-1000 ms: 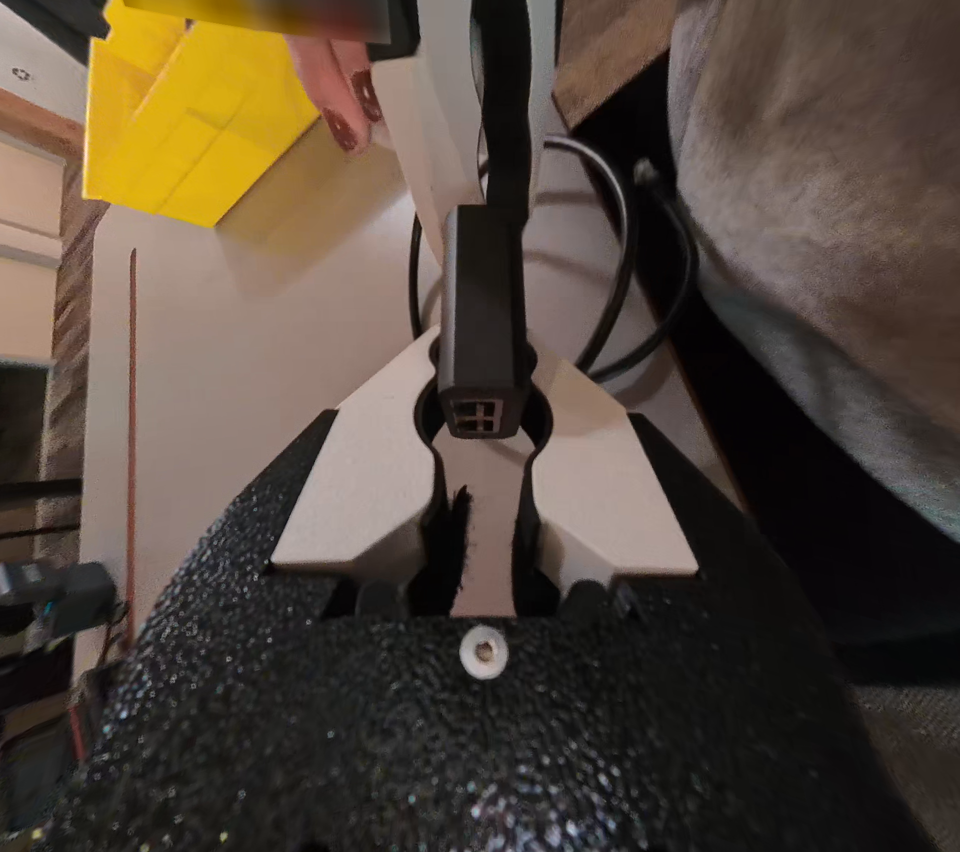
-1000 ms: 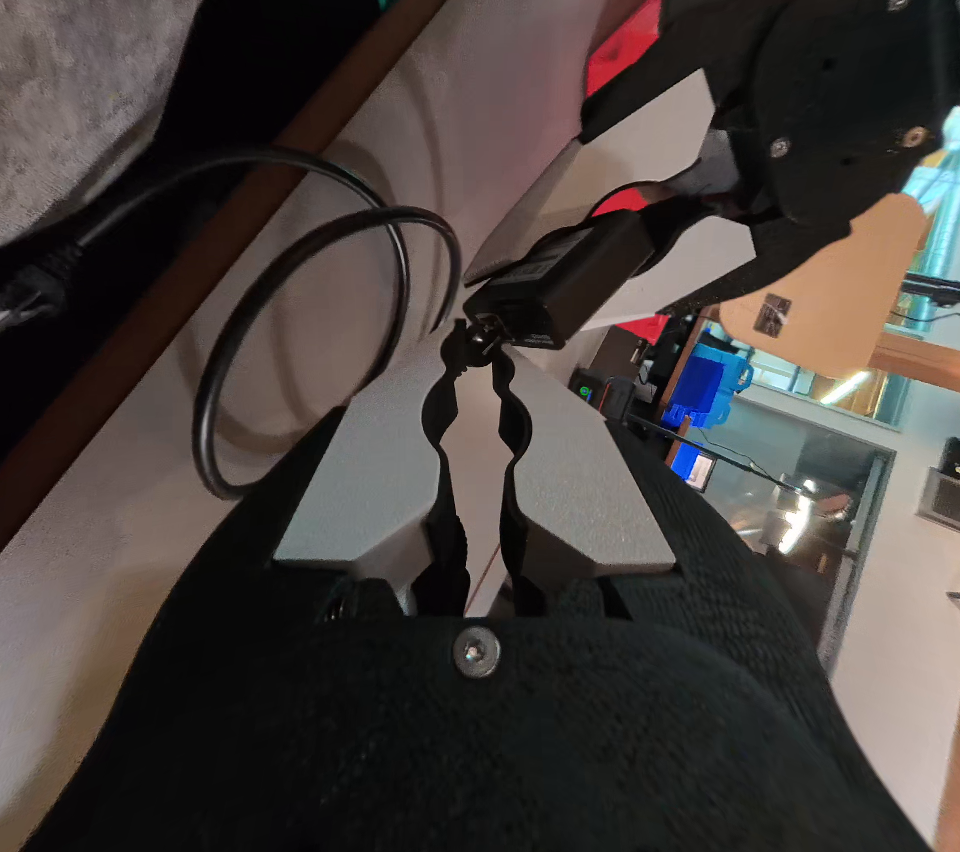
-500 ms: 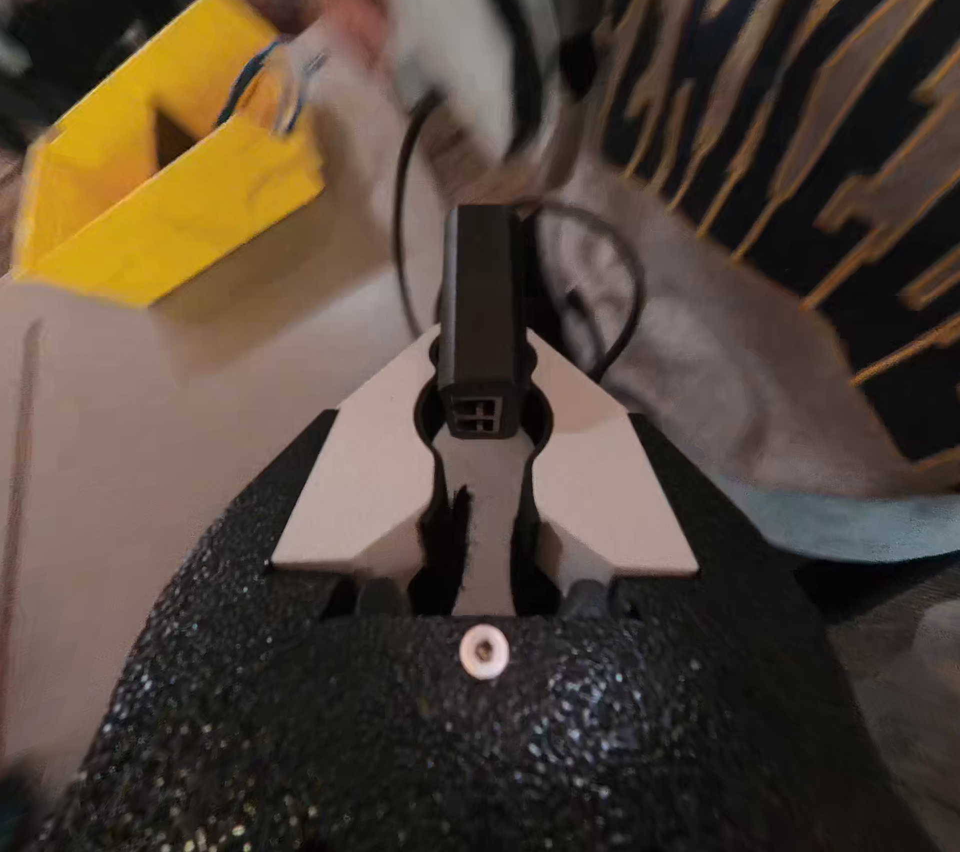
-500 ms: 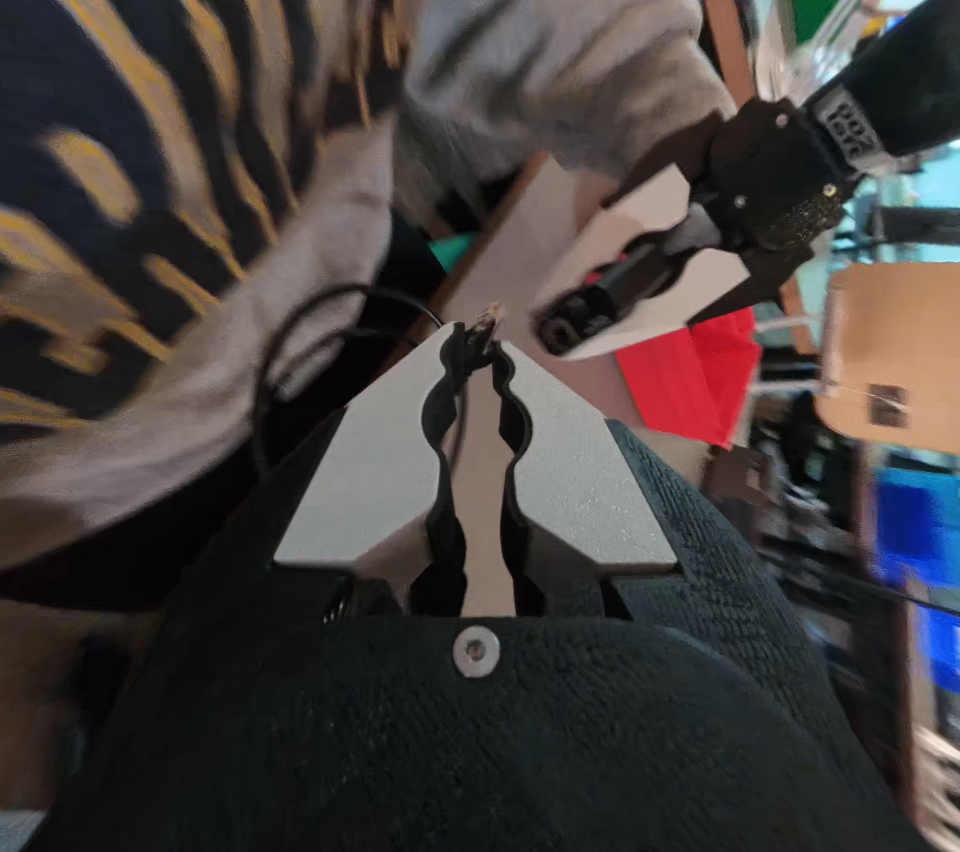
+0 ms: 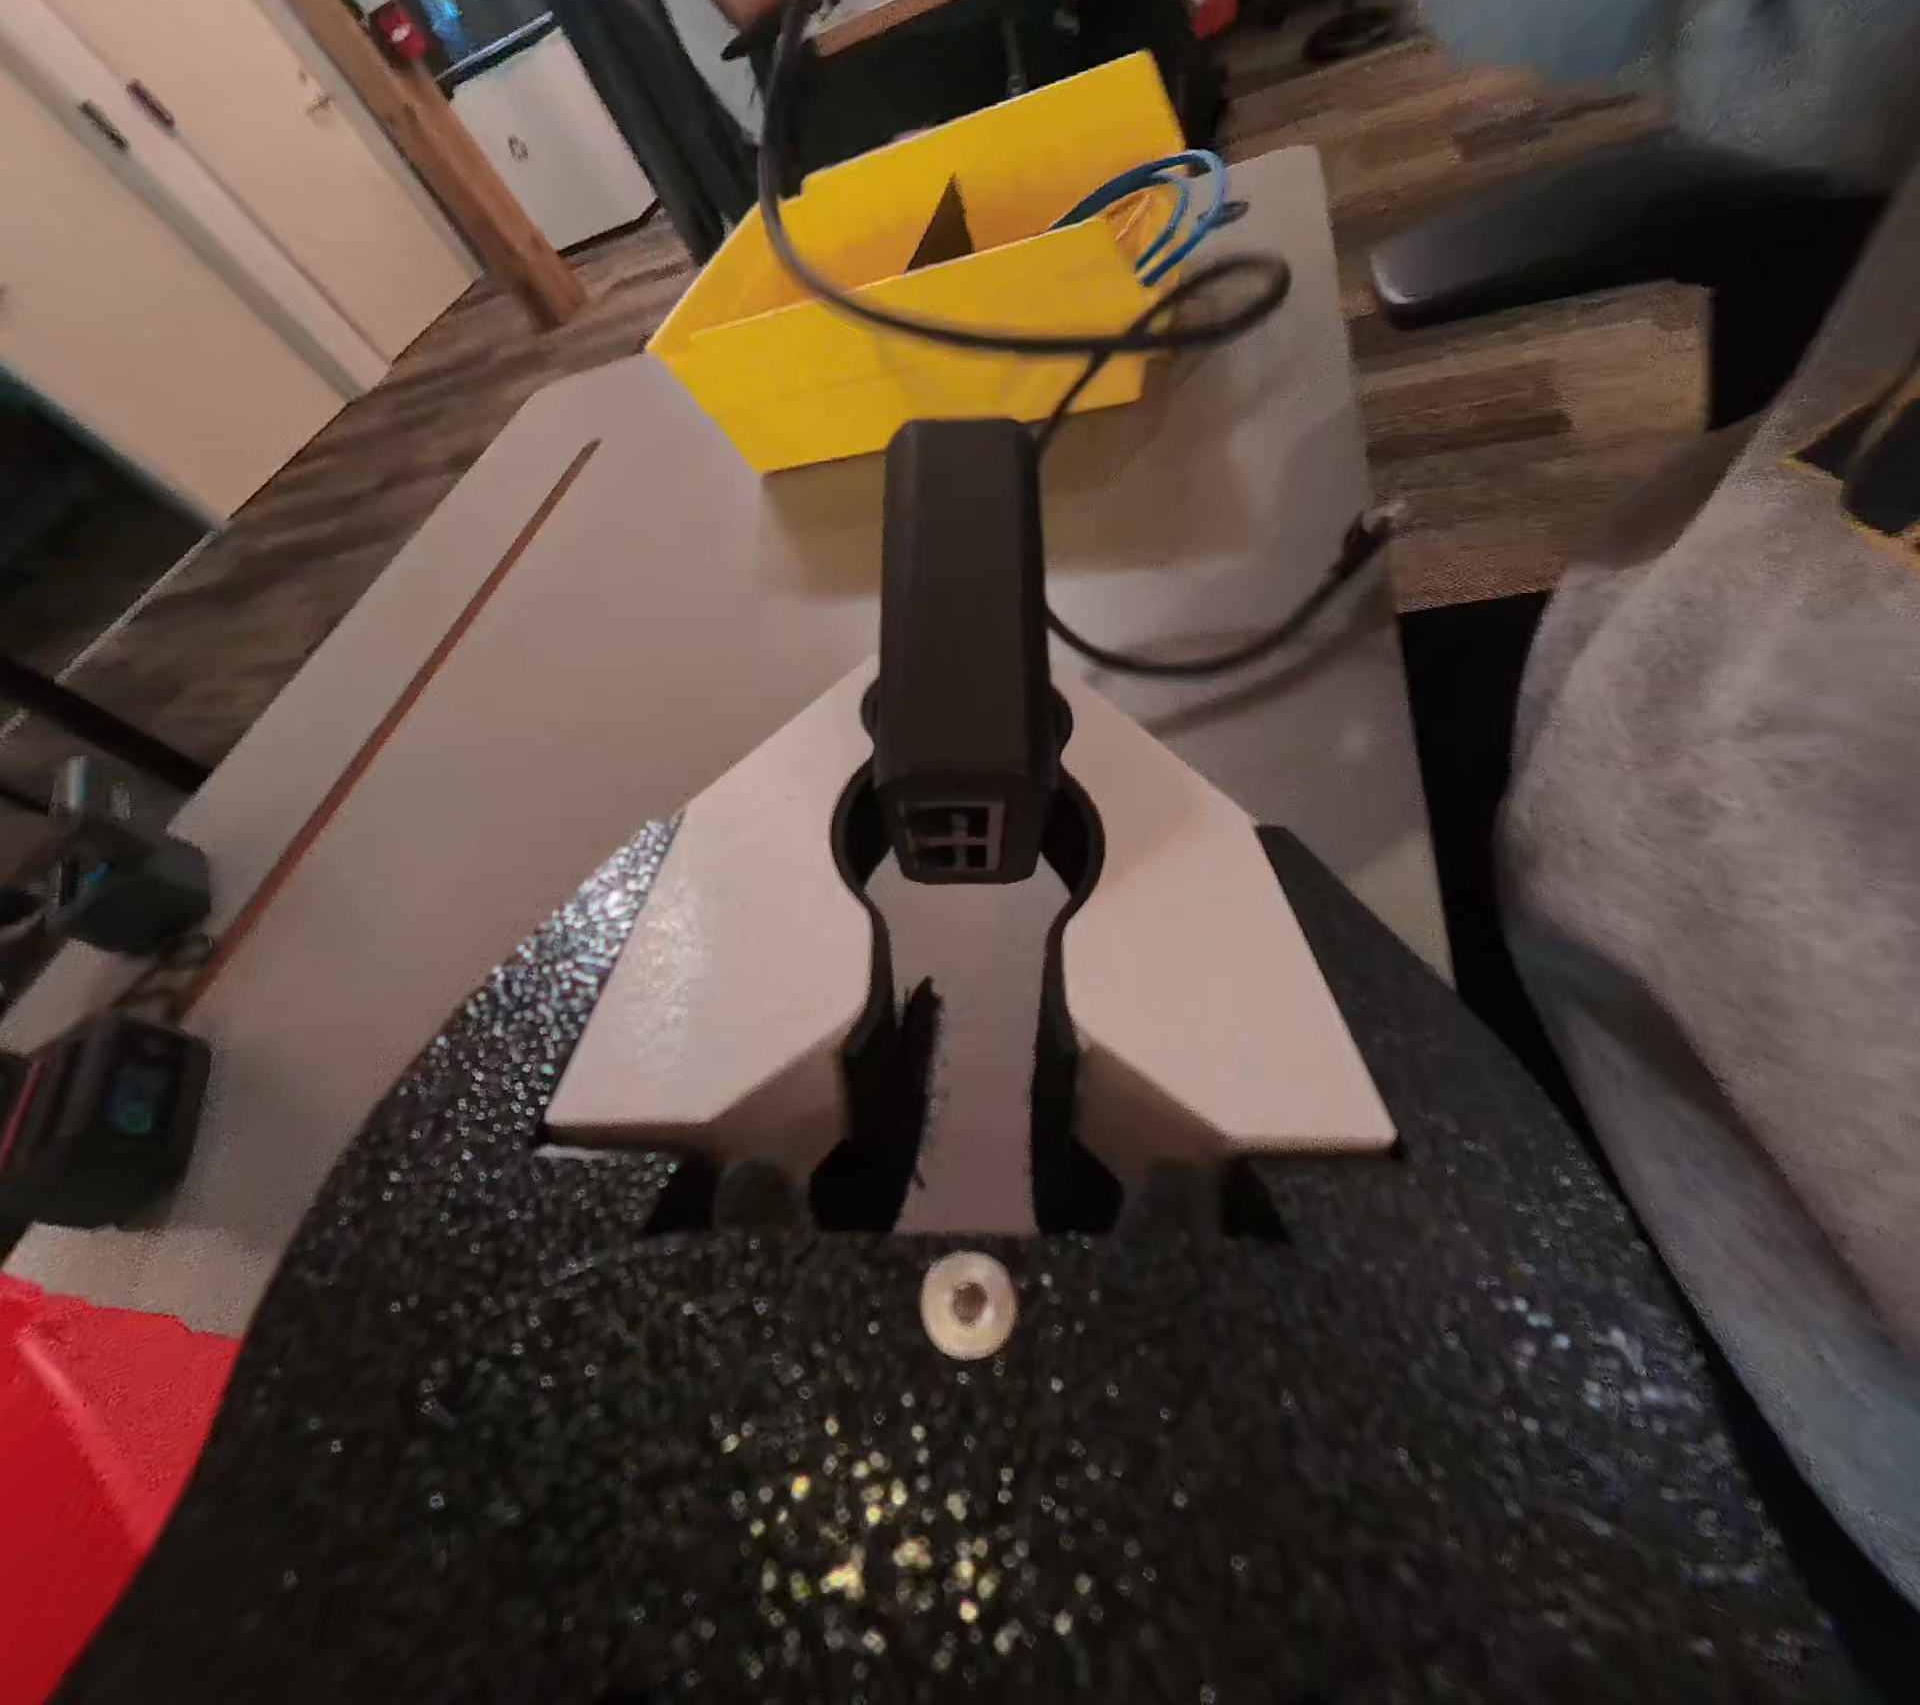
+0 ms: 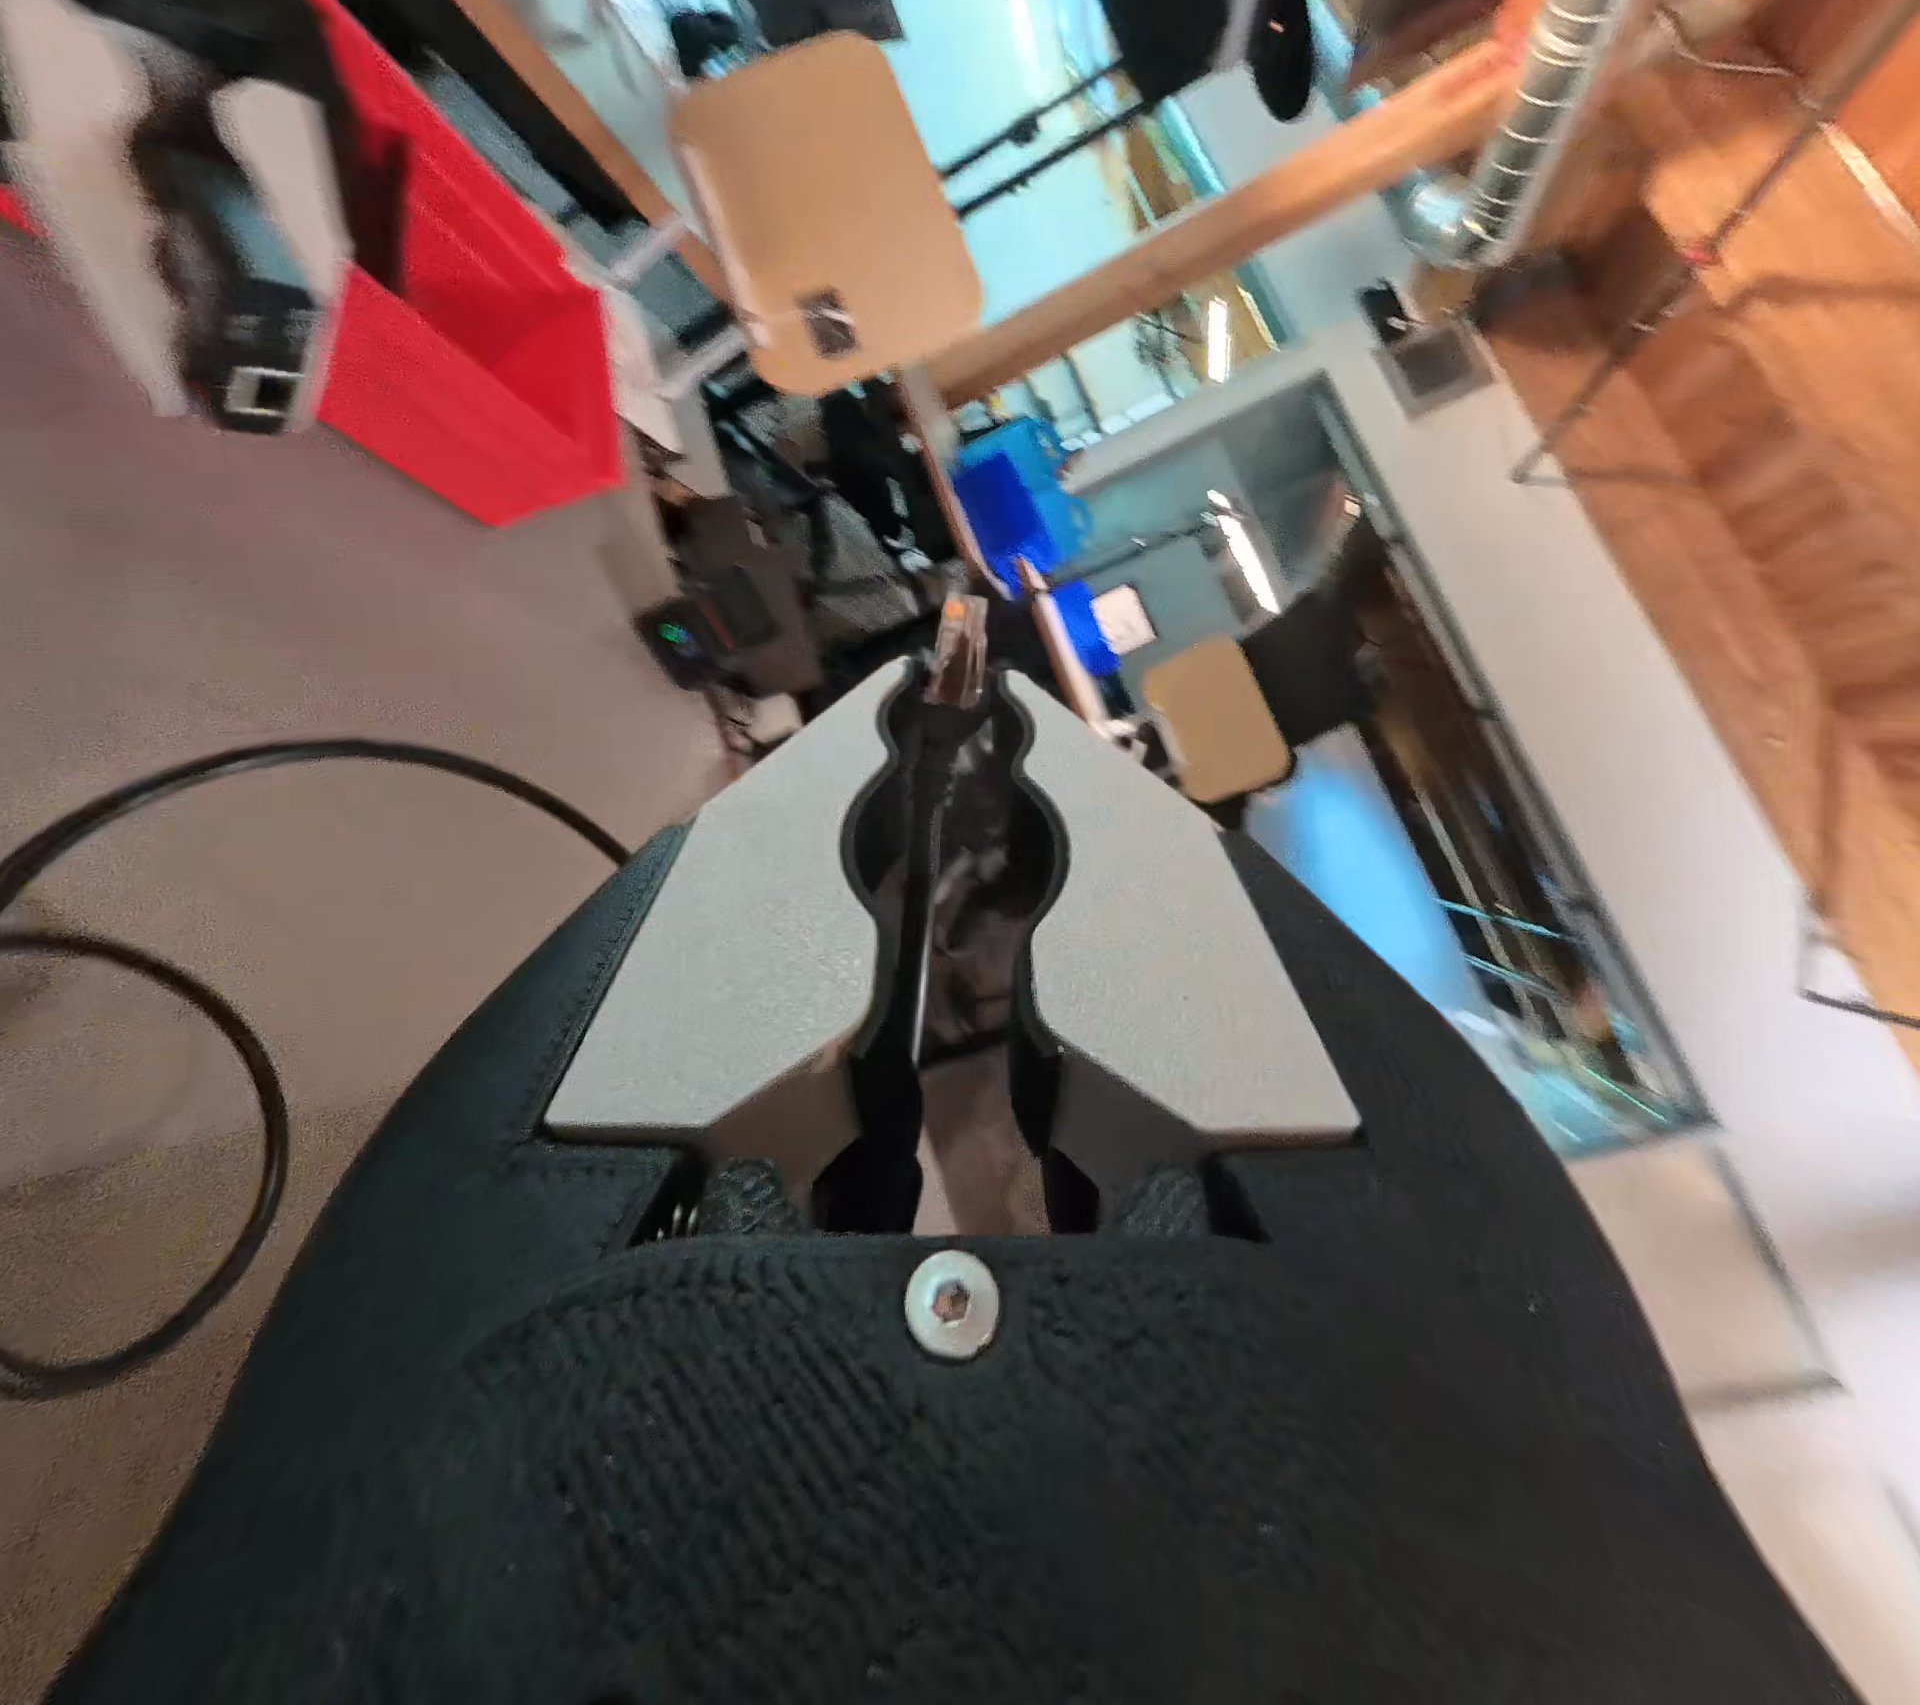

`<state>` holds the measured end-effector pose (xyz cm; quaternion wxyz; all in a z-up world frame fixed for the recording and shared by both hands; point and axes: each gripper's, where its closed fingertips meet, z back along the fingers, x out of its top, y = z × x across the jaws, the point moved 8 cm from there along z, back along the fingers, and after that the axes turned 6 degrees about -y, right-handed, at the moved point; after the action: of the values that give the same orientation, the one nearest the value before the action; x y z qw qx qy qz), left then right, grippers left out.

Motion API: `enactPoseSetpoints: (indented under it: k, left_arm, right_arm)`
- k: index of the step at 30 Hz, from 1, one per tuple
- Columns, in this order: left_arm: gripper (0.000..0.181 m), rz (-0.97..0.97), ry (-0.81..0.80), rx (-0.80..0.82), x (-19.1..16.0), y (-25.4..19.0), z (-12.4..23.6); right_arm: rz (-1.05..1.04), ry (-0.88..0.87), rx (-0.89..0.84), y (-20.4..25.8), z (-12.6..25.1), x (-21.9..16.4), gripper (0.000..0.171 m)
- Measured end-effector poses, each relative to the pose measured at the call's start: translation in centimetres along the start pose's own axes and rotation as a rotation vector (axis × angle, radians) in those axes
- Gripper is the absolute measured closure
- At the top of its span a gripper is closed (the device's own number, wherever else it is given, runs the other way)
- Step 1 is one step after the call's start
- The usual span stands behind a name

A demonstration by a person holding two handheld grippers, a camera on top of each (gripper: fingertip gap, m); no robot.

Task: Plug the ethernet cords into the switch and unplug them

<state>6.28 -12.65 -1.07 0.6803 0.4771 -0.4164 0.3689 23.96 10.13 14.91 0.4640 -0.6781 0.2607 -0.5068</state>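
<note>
In the left wrist view my left gripper (image 5: 964, 699) is shut on a small black switch (image 5: 958, 616); its port end faces the camera and its body points away, above the pale table (image 5: 582, 679). In the right wrist view my right gripper (image 6: 956, 679) is shut on the clear plug (image 6: 958, 639) of a black ethernet cord (image 6: 208, 1011). The plug sticks out past the fingertips into the air, and the cord loops on the table at the left. The same cord arcs over the table in the left wrist view (image 5: 1039, 330). The switch is not in the right wrist view.
A yellow bin (image 5: 935, 305) holding blue cords (image 5: 1174, 211) stands at the table's far end. A red bin (image 6: 468, 346) stands at the other end, its corner also in the left wrist view (image 5: 83, 1468). A person's grey sleeve (image 5: 1714, 876) is at the right. Other desks lie beyond. One gripper's finger ends stand about 25 centimeters off the other's.
The plug has come away from the switch. Both grippers have swung apart, each still holding its object; the left now faces the yellow bin, the right faces out into the room.
</note>
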Motion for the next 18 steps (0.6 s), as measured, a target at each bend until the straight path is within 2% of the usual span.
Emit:
enactPoseSetpoints:
  k: [5,9,12,18]
  left_arm:
    - [0.160,-0.020,0.030,0.178,-2.7,0.0,-2.8]
    - [0.160,-0.169,-0.004,0.271,-2.5,-0.6,-3.7]
    - [0.160,-0.226,-0.006,0.324,-2.7,-0.9,-4.0]
    - [0.160,-0.213,0.072,0.327,-5.9,-1.0,-4.9]
  right_arm:
    - [0.091,0.079,-0.174,-8.3,2.9,0.9,0.161]
    - [0.117,0.134,-0.241,-13.3,4.6,0.9,0.160]
    - [0.121,0.196,-0.262,-15.5,5.5,-0.2,0.160]
    - [0.121,0.263,-0.279,-16.9,6.7,-2.1,0.160]
